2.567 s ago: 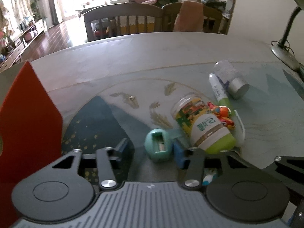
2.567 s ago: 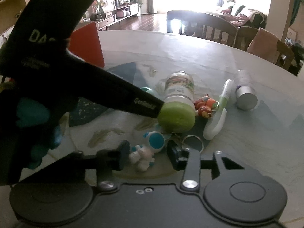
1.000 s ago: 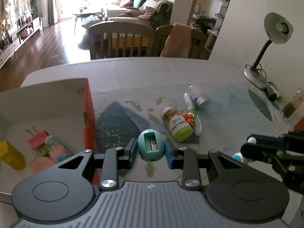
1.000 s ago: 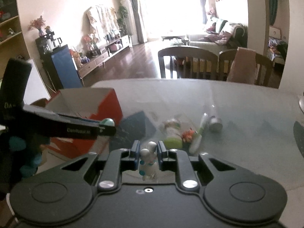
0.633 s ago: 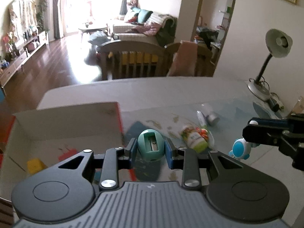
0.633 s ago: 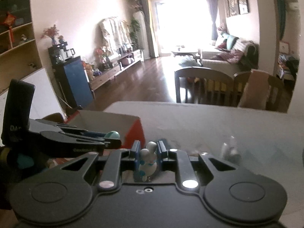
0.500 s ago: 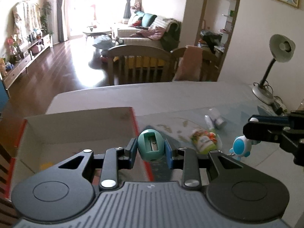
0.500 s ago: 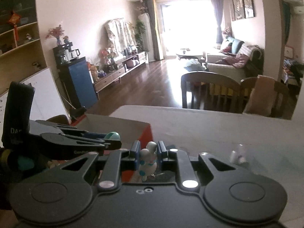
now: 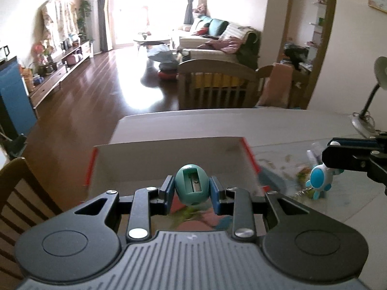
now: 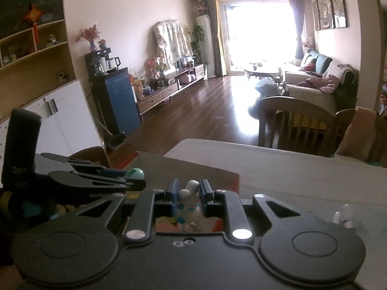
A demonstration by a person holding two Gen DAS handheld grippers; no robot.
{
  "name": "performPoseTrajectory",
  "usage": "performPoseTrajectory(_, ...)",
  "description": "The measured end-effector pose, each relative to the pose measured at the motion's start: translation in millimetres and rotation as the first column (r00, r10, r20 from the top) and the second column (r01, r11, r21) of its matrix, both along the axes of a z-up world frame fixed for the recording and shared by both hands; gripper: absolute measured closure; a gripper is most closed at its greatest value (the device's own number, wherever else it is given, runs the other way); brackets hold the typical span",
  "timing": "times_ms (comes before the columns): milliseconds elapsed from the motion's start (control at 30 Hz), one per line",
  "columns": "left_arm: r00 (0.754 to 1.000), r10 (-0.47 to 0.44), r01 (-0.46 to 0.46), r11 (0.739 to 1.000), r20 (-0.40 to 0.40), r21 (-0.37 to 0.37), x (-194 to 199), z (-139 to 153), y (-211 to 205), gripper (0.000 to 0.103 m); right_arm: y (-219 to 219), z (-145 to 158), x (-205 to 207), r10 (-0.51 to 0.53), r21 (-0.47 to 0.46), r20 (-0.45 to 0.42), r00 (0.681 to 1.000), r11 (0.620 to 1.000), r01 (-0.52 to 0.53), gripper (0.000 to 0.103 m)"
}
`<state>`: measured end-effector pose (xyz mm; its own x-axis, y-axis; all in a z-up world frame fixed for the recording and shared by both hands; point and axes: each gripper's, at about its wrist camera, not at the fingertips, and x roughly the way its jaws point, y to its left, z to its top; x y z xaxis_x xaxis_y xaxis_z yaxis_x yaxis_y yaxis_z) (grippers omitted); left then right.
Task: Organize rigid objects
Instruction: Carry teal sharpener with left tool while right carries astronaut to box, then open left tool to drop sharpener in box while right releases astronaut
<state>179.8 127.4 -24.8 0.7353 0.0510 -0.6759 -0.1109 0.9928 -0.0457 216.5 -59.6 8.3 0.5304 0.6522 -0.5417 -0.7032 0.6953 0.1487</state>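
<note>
My left gripper [image 9: 192, 189] is shut on a teal egg-shaped pencil sharpener [image 9: 192, 183], held in the air over the open red-and-white cardboard box [image 9: 169, 159]. My right gripper [image 10: 188, 193] is shut on a small white-and-blue astronaut figure [image 10: 189, 199], also above the box's rim [image 10: 193, 168]. In the left wrist view the right gripper [image 9: 331, 159] comes in from the right with the figure [image 9: 319, 177] hanging over the table beside the box. The right wrist view shows the left gripper [image 10: 130, 180] at the left, with the sharpener [image 10: 134, 172] at its tip.
Blurred pink and green items [image 9: 193, 217] lie inside the box. The remaining objects [image 9: 304, 171] sit on the patterned table to the right of the box. Wooden chairs [image 9: 215, 84] stand at the far side, another chair [image 9: 17, 193] at the near left, and a desk lamp [image 9: 377, 82] at the right.
Both grippers have lifted their objects off the table and carried them left and up toward the box. The box now lies below both grippers, and the table objects have slid to the right edge.
</note>
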Motion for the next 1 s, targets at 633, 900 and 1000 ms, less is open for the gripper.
performPoseTrajectory(633,0.987,0.045,-0.036,0.997,-0.154,0.063,32.3,-63.3,65.4,0.072,80.6,-85.3,0.5,0.010,-0.230,-0.091,0.996,0.973,-0.030,0.086)
performPoseTrajectory(900,0.979,0.025,-0.008,0.997,-0.205,0.083,59.7,-82.4,63.2,0.072,87.3,-106.3,-4.4,0.016,-0.283,-0.119,0.993,0.958,-0.049,0.085)
performPoseTrajectory(1000,0.973,0.015,0.004,0.997,-0.231,0.082,65.7,-91.7,63.3,0.072,86.3,-109.8,-3.2,0.022,-0.290,-0.134,0.991,0.955,-0.061,0.085)
